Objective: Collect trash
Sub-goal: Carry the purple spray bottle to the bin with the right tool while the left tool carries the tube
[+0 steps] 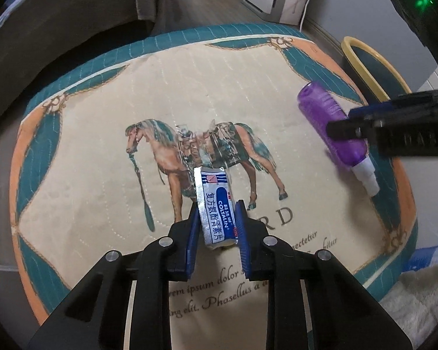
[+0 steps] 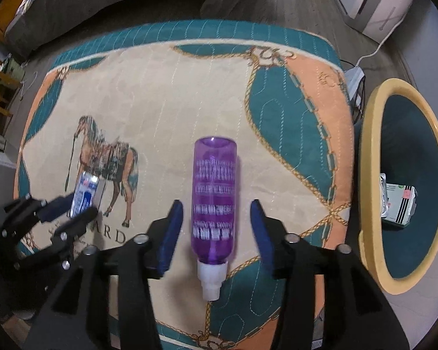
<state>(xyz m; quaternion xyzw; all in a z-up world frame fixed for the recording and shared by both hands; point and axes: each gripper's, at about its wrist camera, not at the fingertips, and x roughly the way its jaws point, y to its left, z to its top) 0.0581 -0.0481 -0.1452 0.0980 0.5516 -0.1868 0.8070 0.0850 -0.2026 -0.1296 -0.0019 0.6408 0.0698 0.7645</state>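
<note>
A blue and white medicine box (image 1: 216, 208) lies on the horse-print quilted cloth (image 1: 102, 175). My left gripper (image 1: 217, 207) has its blue pads on both sides of the box, closed onto it. It also shows in the right wrist view (image 2: 86, 197). A purple bottle (image 2: 214, 201) with a white cap lies on the cloth. My right gripper (image 2: 216, 213) is open and straddles the bottle without touching it. In the left wrist view the bottle (image 1: 333, 125) lies at the right, partly behind the right gripper.
A teal bin with a yellow rim (image 2: 373, 175) stands to the right of the cloth and holds a white carton (image 2: 400, 207). A white appliance (image 2: 373, 3) and cable stand behind. A dark sofa (image 1: 58, 23) runs along the far left.
</note>
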